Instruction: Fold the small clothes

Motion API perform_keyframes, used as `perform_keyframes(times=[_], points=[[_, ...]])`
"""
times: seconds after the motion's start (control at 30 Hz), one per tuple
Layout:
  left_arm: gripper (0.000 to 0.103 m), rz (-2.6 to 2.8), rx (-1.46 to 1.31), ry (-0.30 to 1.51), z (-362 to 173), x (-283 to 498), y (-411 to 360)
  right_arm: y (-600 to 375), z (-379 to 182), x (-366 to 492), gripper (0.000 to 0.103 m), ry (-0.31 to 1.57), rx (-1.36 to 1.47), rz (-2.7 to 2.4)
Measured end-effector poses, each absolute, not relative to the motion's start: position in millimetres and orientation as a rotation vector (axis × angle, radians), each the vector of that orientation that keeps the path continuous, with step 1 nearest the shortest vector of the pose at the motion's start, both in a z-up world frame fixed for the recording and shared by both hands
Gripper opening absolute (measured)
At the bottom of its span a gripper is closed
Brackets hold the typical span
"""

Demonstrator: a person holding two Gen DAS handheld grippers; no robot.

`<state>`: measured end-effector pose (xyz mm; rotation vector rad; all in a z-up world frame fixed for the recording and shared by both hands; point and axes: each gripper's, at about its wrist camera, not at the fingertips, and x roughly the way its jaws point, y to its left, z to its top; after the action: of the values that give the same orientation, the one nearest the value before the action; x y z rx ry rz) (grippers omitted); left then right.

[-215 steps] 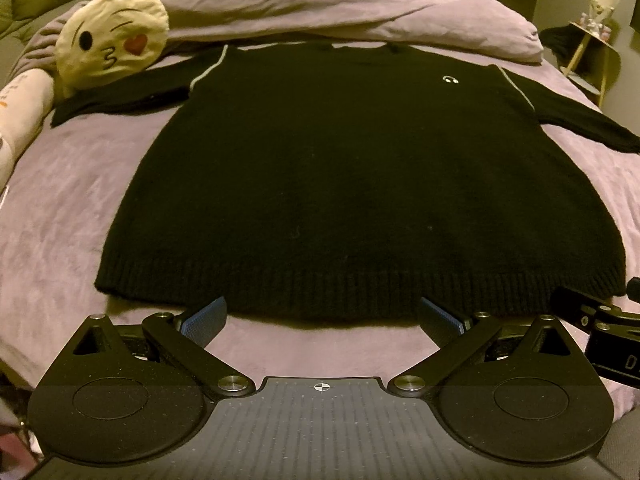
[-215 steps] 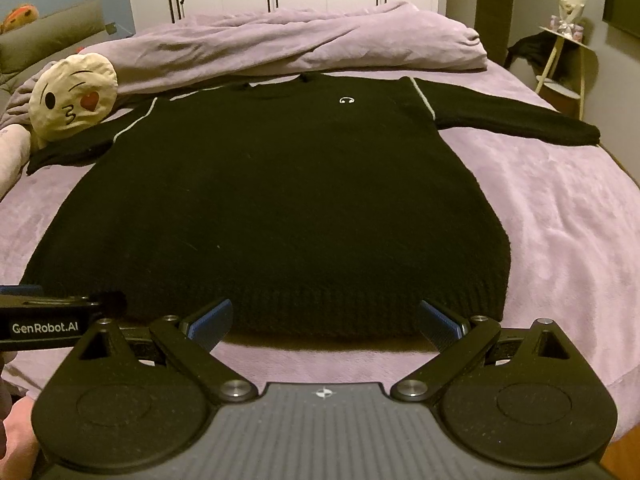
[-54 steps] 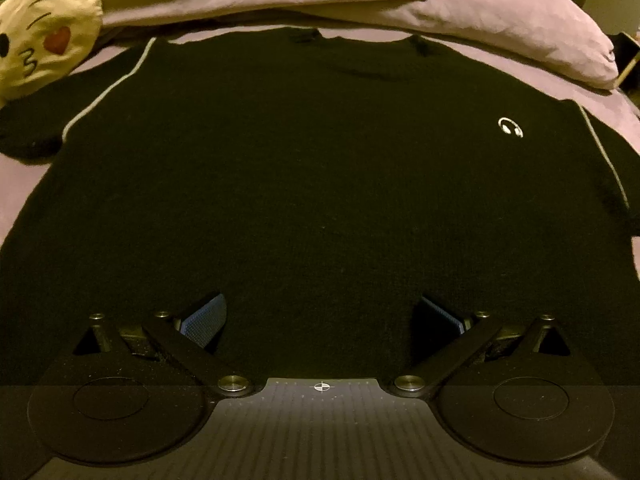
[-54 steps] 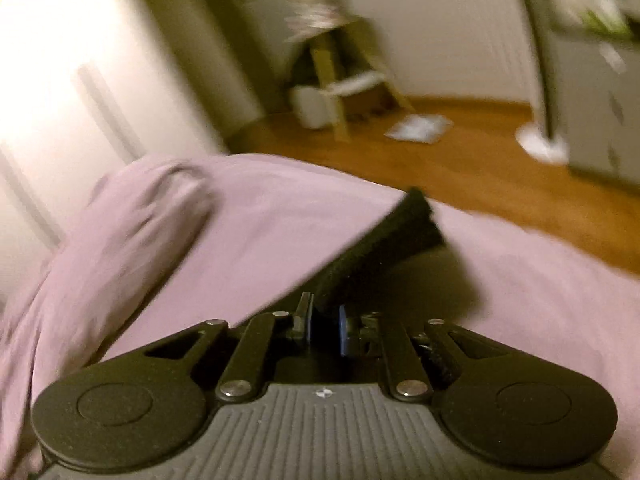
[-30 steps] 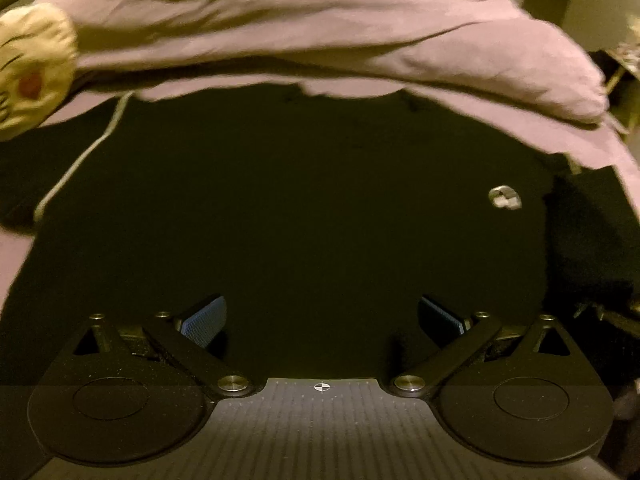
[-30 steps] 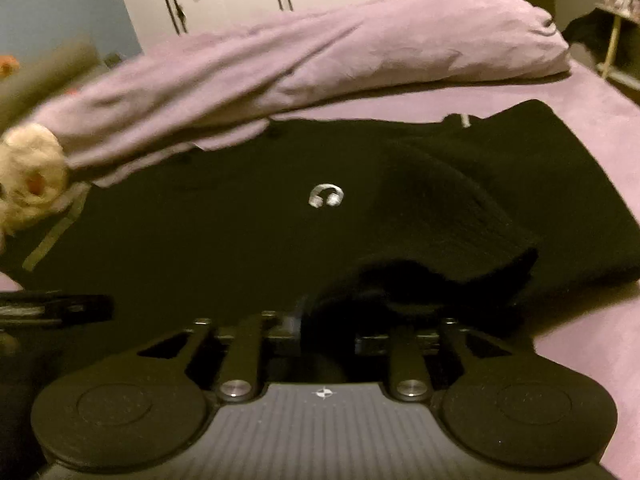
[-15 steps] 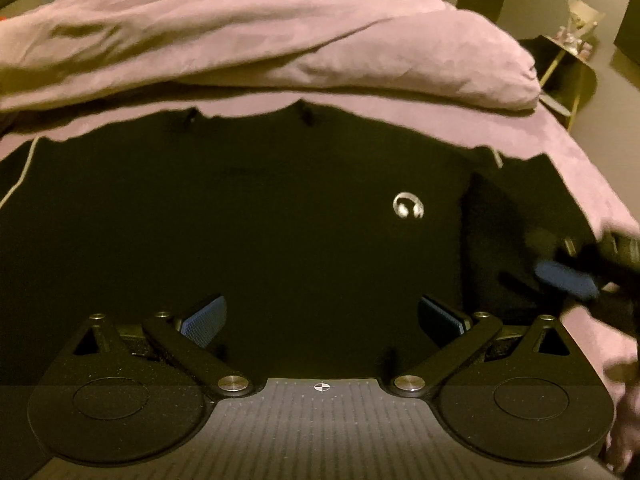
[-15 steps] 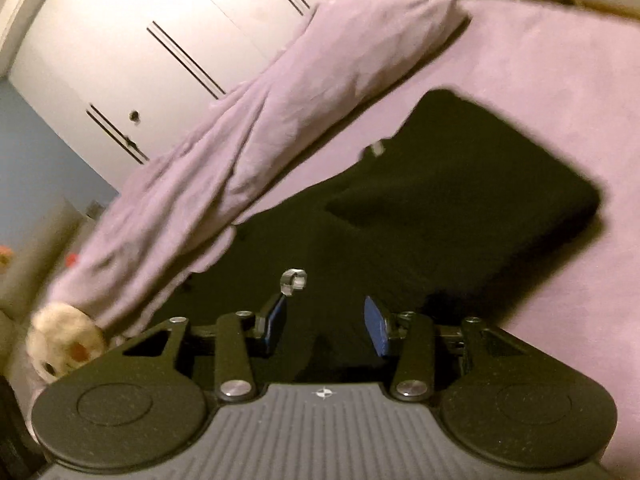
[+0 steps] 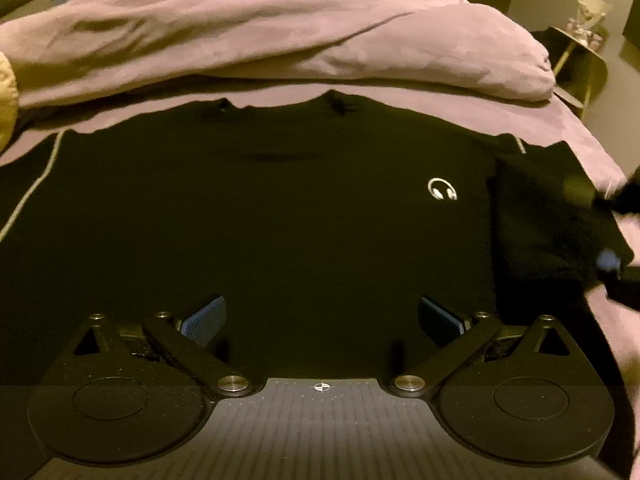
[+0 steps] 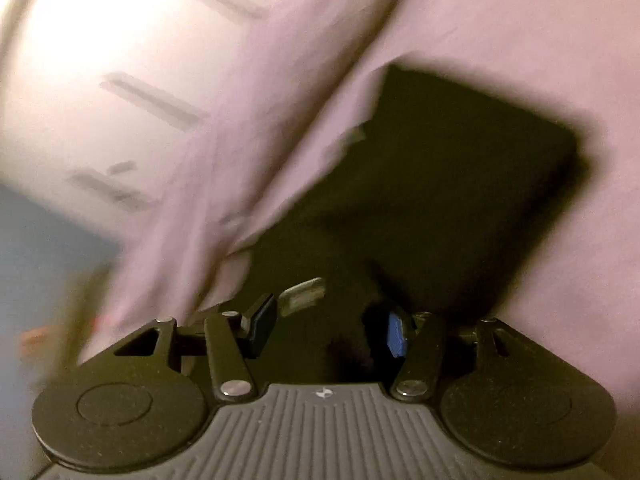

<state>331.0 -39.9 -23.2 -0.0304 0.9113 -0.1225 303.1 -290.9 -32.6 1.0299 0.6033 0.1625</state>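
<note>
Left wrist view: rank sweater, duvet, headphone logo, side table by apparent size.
1. sweater, fills most of the frame, though nearest the camera.
2. duvet, farther back.
3. side table, far and partly cut off, so true size unsure.
4. headphone logo.

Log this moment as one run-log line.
garment: black knit sweater flat on purple bed | right sleeve folded inward | right gripper opening, nothing gripped | left gripper open above sweater

You're over a black sweater [image 9: 280,216], a small white headphone logo [image 9: 442,189] right of centre and a pale stripe [image 9: 30,190] down the left edge; the bedsheet [image 9: 560,124] and bunched duvet [image 9: 280,32] along the top are mauve; your black grippers' pads [image 9: 204,320] show blue
</note>
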Motion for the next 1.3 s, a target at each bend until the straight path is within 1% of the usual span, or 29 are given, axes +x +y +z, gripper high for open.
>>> perform_keyframes(times=[0.03, 0.07, 0.13, 0.3, 0.5, 0.6, 0.67, 0.7, 0.73, 0.77, 0.8, 0.87, 0.9, 0.97, 1.07, 1.3], points=[[0.103, -0.118, -0.029, 0.907, -23, 330, -40, -287, -27, 300, 0.057, 0.559, 1.034, 0.186], [0.103, -0.118, -0.032, 0.901, -22, 329, -41, -285, -23, 297, 0.06, 0.536, 1.019, 0.177], [0.103, -0.131, -0.05, 0.892, -20, 327, -43, -287, -22, 291, 0.063, 0.552, 0.983, 0.103], [0.103, -0.186, -0.101, 0.902, -23, 337, -56, -291, -29, 258, 0.063, 0.62, 0.923, -0.013], [0.103, -0.201, -0.394, 1.039, -53, 383, -55, -300, -49, 226, 0.063, 0.684, 0.932, -0.067], [0.1, -0.196, -0.523, 1.055, -60, 397, -54, -304, -55, 216, 0.063, 0.702, 0.947, -0.076], [0.088, -0.212, -0.57, 1.053, -60, 405, -56, -304, -55, 215, 0.063, 0.706, 0.929, -0.079], [0.074, -0.228, -0.588, 1.058, -61, 410, -58, -303, -56, 215, 0.063, 0.705, 0.923, -0.079], [0.067, -0.236, -0.6, 1.075, -64, 416, -60, -303, -56, 216, 0.063, 0.705, 0.92, -0.081], [0.066, -0.233, -0.604, 1.092, -67, 422, -63, -303, -55, 217, 0.063, 0.706, 0.918, -0.083], [0.059, -0.228, -0.607, 1.097, -70, 427, -65, -301, -57, 219, 0.063, 0.706, 0.916, -0.086], [0.04, -0.226, -0.612, 1.098, -70, 433, -66, -300, -56, 222, 0.063, 0.705, 0.902, -0.091], [0.012, -0.235, -0.619, 1.108, -69, 436, -65, -298, -55, 223, 0.062, 0.706, 0.893, -0.091], [0.012, -0.264, -0.664, 1.122, -67, 438, -58, -292, -54, 225, 0.062, 0.709, 0.879, -0.088], [0.011, -0.305, -0.703, 1.085, -52, 439, -45, -289, -54, 222, 0.062, 0.716, 0.847, -0.086], [0.011, -0.27, -0.525, 0.914, 6, 447, 2, -279, -47, 228, 0.065, 0.711, 0.81, -0.077]])
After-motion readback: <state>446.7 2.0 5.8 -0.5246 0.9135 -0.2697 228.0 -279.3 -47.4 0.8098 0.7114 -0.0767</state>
